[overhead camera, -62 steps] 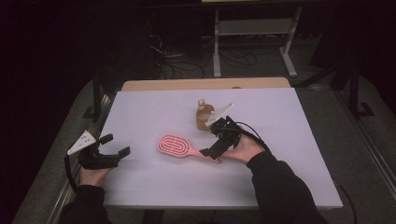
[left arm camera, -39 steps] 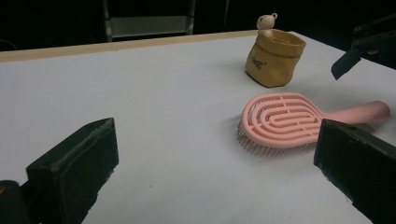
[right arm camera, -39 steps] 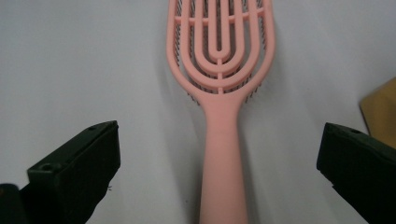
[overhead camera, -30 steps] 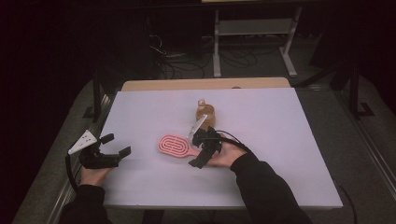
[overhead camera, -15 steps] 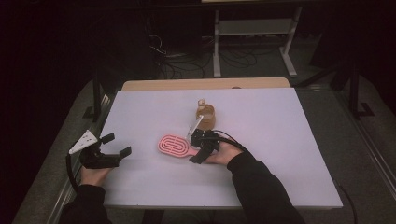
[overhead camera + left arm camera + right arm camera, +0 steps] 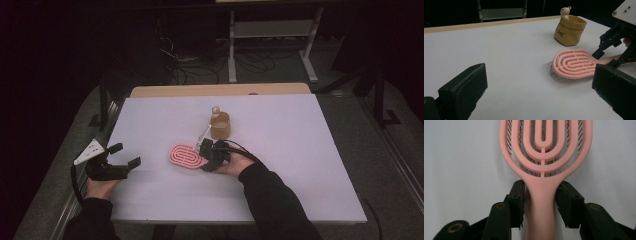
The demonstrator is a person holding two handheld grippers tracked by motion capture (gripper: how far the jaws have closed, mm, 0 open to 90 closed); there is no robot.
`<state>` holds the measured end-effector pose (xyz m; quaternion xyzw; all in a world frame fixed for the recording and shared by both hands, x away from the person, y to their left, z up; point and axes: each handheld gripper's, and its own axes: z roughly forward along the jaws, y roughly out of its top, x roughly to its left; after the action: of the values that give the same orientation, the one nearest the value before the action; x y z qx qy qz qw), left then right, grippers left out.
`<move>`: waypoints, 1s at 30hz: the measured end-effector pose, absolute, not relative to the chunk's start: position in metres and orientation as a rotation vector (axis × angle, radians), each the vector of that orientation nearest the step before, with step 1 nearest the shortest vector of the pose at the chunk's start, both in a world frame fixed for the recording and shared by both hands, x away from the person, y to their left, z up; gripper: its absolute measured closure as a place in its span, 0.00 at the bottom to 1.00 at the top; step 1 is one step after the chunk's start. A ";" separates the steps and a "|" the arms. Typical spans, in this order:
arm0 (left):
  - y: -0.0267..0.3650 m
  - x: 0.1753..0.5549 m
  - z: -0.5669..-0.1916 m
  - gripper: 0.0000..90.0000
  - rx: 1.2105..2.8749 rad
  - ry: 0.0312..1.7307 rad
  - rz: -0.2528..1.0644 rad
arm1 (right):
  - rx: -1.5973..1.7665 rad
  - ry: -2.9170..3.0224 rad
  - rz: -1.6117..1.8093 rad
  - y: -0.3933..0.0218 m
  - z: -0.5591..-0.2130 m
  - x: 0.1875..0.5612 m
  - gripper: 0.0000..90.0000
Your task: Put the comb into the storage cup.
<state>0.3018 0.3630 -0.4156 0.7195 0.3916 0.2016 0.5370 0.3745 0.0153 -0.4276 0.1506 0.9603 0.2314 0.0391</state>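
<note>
A pink vented hairbrush [image 6: 186,156] lies bristles down on the white table [image 6: 300,140], just left of centre. My right gripper [image 6: 206,156] comes in from the right along its handle. In the right gripper view the jaws have just been closing on the handle [image 6: 541,207], and both pads [image 6: 520,200] now sit against its sides. My left gripper [image 6: 125,155] rests near the table's left edge, open and empty. In its own view the left gripper [image 6: 539,82] faces the hairbrush [image 6: 574,62] and the right gripper [image 6: 609,52] beyond it.
A small tan pouch [image 6: 220,126] with a little bear figure on its rim stands just behind the brush, close to the right gripper. A wooden strip [image 6: 220,90] borders the table's far edge. Metal frames and cables stand on the dark floor beyond.
My right gripper moved left from beside the pouch to the brush handle and its jaws closed around it. The left gripper stayed where it was.
</note>
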 end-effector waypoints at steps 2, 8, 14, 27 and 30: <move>0.363 0.302 -0.416 0.00 1.712 0.932 0.480 | 0.474 2.950 0.697 0.017 -0.428 0.375 0.69; 0.363 0.302 -0.416 0.00 1.714 0.931 0.479 | 0.472 2.953 0.681 0.018 -0.427 0.375 0.72; 0.363 0.302 -0.416 0.00 1.716 0.930 0.480 | 0.495 2.970 0.685 0.016 -0.427 0.376 0.75; 0.363 0.302 -0.416 0.00 1.713 0.933 0.479 | 0.507 2.947 0.768 0.013 -0.419 0.375 0.76; 0.362 0.302 -0.416 0.00 1.714 0.934 0.478 | 0.514 2.941 0.791 0.011 -0.416 0.375 0.76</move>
<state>0.3018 0.3625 -0.4162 0.7200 0.3921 0.2007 0.5362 0.3748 0.0108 -0.4158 0.1665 0.9518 0.2561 0.0266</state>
